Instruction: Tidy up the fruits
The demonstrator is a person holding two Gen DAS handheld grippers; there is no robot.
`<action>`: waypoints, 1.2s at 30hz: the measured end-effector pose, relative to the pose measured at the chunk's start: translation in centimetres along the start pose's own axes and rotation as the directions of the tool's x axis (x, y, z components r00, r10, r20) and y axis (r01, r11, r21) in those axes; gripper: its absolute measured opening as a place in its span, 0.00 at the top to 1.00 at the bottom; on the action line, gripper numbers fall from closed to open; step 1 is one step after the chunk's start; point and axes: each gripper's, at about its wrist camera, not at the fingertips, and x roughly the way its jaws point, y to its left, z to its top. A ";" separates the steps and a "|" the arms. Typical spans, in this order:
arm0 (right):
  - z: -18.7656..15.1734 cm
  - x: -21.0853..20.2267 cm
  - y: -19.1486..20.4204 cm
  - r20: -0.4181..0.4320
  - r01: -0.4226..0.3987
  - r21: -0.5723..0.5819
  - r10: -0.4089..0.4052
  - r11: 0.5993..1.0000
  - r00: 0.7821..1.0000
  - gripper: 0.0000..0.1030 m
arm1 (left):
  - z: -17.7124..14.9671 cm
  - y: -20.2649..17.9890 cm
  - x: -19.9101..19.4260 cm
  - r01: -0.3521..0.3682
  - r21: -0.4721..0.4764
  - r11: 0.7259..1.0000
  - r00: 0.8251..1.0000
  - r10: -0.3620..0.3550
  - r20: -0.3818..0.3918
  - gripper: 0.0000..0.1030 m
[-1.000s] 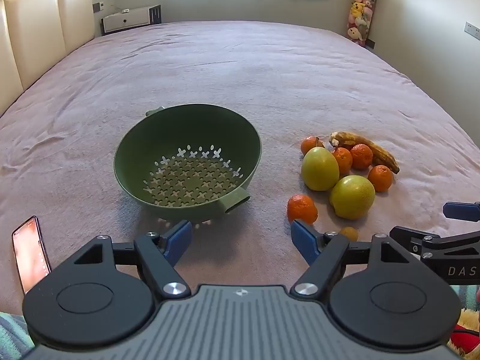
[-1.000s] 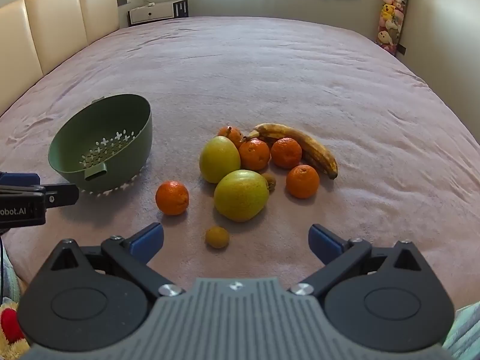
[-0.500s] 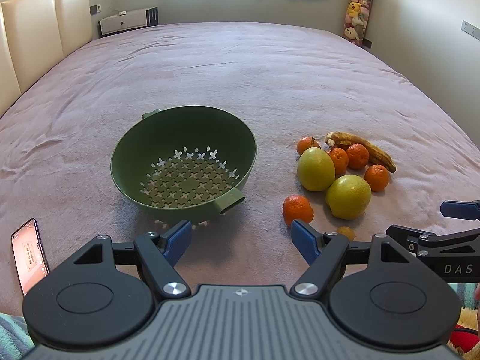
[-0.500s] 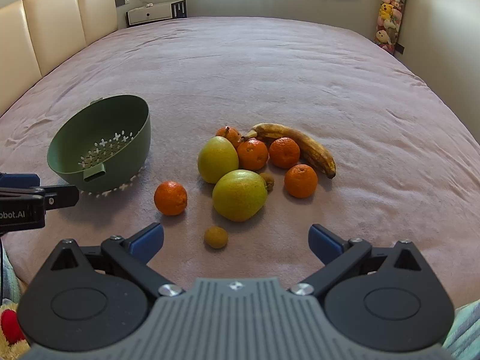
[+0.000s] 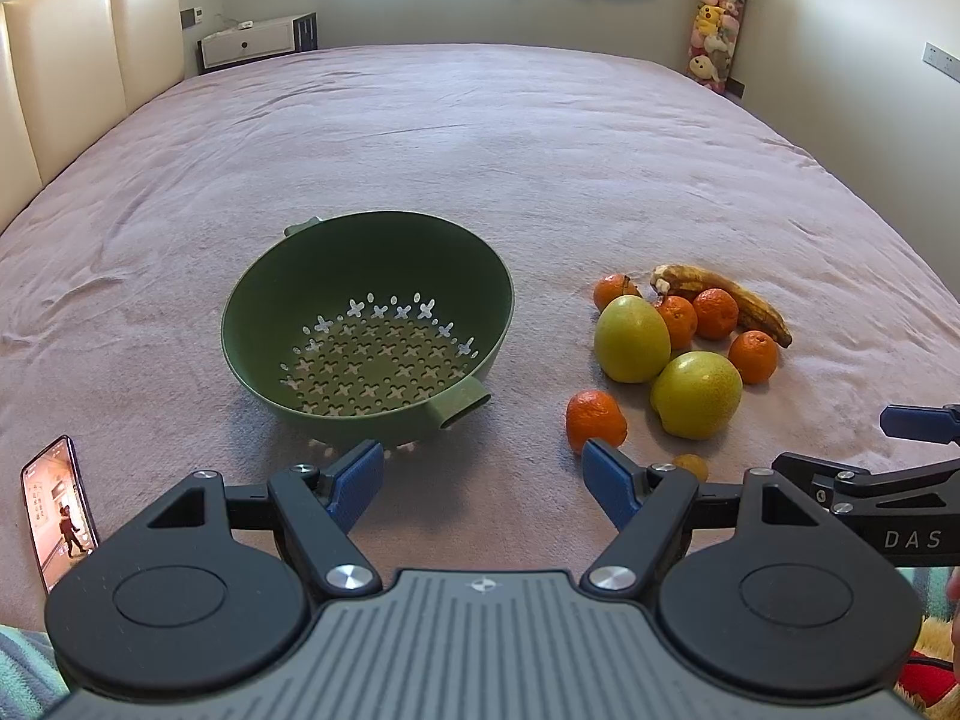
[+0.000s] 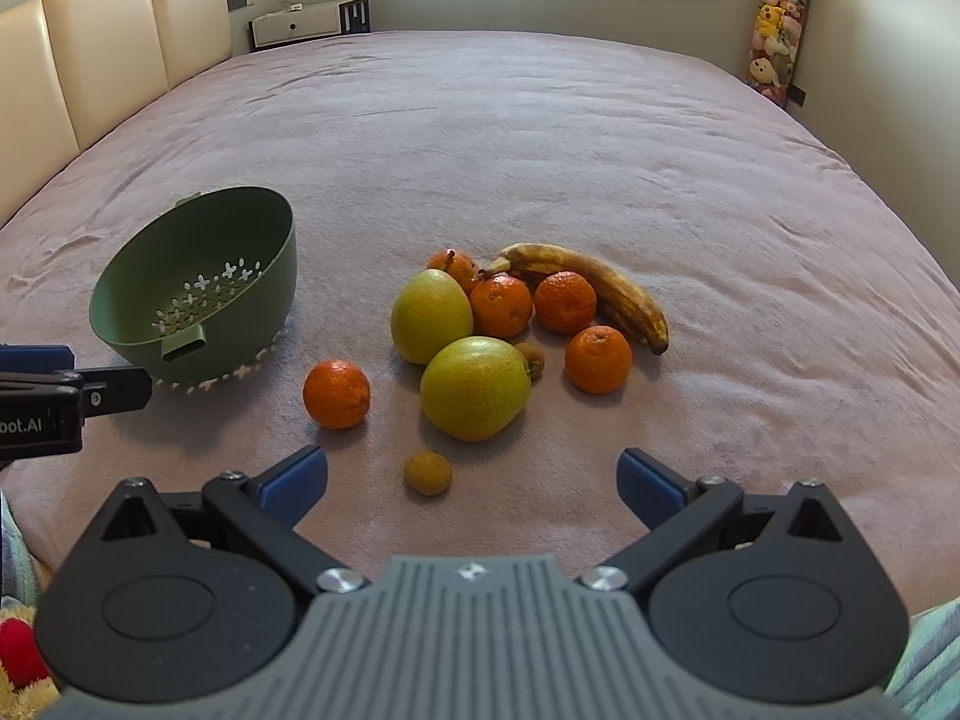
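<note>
Pink bed (image 5: 480, 150) is carrying a green colander (image 5: 366, 324) beside loose fruit (image 6: 474, 387); left gripper (image 5: 483, 471) and right gripper (image 6: 471, 474) are hovering, fingers spread, gripping nothing.

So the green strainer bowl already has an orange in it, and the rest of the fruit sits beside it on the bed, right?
Not quite. The green strainer bowl is empty: the left wrist view shows only its perforated bottom. All the fruit, including the nearest orange, sits beside it on the bed.

"DAS" on right gripper (image 5: 912, 483); "bot.AI" on left gripper (image 6: 42, 414)
</note>
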 end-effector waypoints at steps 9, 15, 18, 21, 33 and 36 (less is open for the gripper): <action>-0.2 0.2 -0.1 -0.002 0.004 0.003 -0.004 1.000 1.000 0.04 | 0.0 0.0 0.0 0.002 0.001 1.000 1.000 -0.002 0.000 0.14; -0.2 0.3 -0.2 -0.004 0.006 0.007 -0.006 1.000 1.000 0.04 | 0.0 -0.2 -0.1 0.001 0.003 1.000 1.000 -0.001 -0.001 0.14; -0.2 0.3 -0.2 -0.004 0.005 0.008 -0.005 1.000 1.000 0.04 | 0.0 -0.1 -0.1 0.002 0.004 1.000 1.000 -0.002 -0.001 0.14; -0.2 0.4 -0.2 -0.005 0.006 0.009 -0.006 1.000 1.000 0.04 | 0.0 -0.1 -0.1 0.002 0.003 1.000 1.000 -0.002 -0.001 0.14; -0.2 0.2 0.3 0.008 0.000 -0.009 0.000 1.000 1.000 0.04 | 0.1 -0.2 -0.1 0.002 0.002 1.000 1.000 -0.002 -0.002 0.14; -0.2 0.1 0.2 0.006 -0.003 -0.007 0.003 1.000 1.000 0.04 | 0.0 -0.1 -0.1 0.003 0.003 1.000 1.000 -0.003 -0.001 0.14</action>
